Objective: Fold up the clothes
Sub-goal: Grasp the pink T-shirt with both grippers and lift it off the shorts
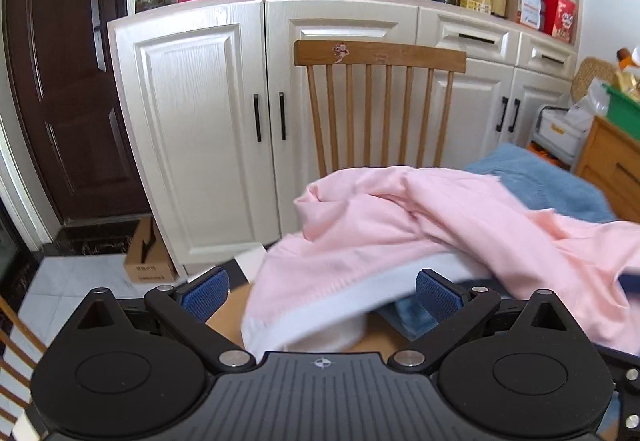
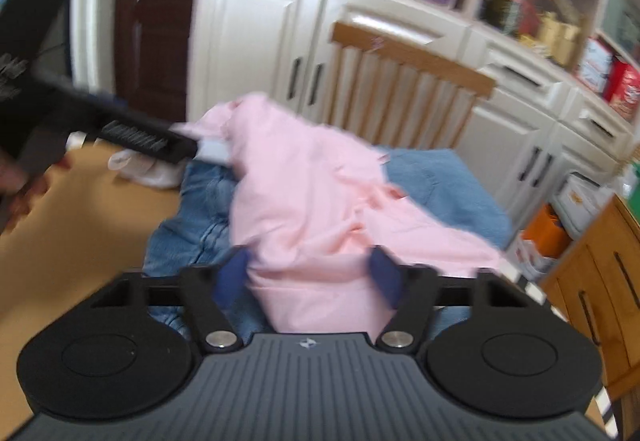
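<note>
The left tongs (image 1: 322,291) are spread wide, their blue pads (image 1: 205,297) on either side of the white-banded hem of a pink garment (image 1: 400,241), which hangs between them without being pinched. The right tongs (image 2: 310,275) are also spread, with a bunched fold of the same pink garment (image 2: 304,201) lying between the pads (image 2: 384,275); the blur makes it hard to tell whether the cloth touches them. Under the garment, just ahead of both tongs, lie blue jeans (image 2: 200,209) and, farther off, a blue towel-like cloth (image 1: 532,181), all on the brown tabletop (image 2: 80,201). In the right wrist view the left tongs reach the garment's far hem from the left. Beyond the pile stands a wooden chair (image 1: 380,101) against white cabinets (image 1: 200,121).
</note>
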`<action>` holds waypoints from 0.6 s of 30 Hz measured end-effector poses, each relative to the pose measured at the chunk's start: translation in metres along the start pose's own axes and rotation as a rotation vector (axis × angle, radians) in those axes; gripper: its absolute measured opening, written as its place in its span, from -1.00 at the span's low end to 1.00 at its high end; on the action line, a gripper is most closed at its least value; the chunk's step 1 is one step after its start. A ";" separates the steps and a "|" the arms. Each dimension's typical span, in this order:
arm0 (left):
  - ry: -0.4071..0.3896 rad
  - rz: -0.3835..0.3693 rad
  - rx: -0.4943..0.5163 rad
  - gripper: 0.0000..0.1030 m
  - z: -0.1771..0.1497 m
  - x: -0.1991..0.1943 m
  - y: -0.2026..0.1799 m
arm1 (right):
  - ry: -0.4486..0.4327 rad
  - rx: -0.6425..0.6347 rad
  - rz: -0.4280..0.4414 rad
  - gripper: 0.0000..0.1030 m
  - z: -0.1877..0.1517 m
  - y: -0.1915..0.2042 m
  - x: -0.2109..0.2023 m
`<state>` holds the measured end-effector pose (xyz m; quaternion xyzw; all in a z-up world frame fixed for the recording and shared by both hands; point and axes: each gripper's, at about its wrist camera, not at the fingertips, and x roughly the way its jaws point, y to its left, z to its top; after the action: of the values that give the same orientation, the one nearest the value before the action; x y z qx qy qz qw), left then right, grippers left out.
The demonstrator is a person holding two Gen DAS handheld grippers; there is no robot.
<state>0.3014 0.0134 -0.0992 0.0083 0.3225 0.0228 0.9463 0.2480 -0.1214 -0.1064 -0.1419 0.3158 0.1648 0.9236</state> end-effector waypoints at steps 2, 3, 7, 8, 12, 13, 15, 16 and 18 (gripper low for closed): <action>0.025 -0.087 -0.045 0.32 -0.003 0.014 0.007 | 0.024 0.055 0.040 -0.60 0.001 -0.002 0.007; 0.040 -0.150 -0.087 -0.19 -0.005 0.020 0.011 | 0.022 0.073 0.043 -0.68 0.002 -0.002 0.006; 0.056 -0.213 -0.136 -1.00 -0.007 0.018 0.012 | 0.014 0.154 0.069 -0.85 0.006 -0.010 -0.009; 0.051 -0.227 -0.137 -1.00 -0.007 0.014 0.011 | 0.008 0.174 0.077 -0.87 0.008 -0.012 -0.015; 0.005 -0.275 -0.156 -1.00 -0.001 -0.028 0.012 | -0.060 0.274 0.144 -0.91 0.020 -0.024 -0.070; -0.004 -0.283 -0.156 -1.00 0.001 -0.040 0.012 | -0.087 0.288 0.167 -0.91 0.024 -0.025 -0.088; -0.006 -0.310 -0.128 -0.97 -0.001 -0.072 0.010 | -0.132 0.312 0.220 -0.91 0.032 -0.024 -0.125; -0.006 -0.316 -0.102 -0.96 -0.004 -0.089 0.008 | -0.149 0.323 0.251 -0.91 0.035 -0.023 -0.144; -0.012 -0.341 -0.067 -0.73 -0.015 -0.128 0.006 | -0.175 0.376 0.356 -0.91 0.035 -0.020 -0.183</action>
<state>0.1908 0.0128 -0.0333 -0.0779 0.3125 -0.1274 0.9381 0.1378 -0.1659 0.0384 0.1047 0.2799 0.2747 0.9139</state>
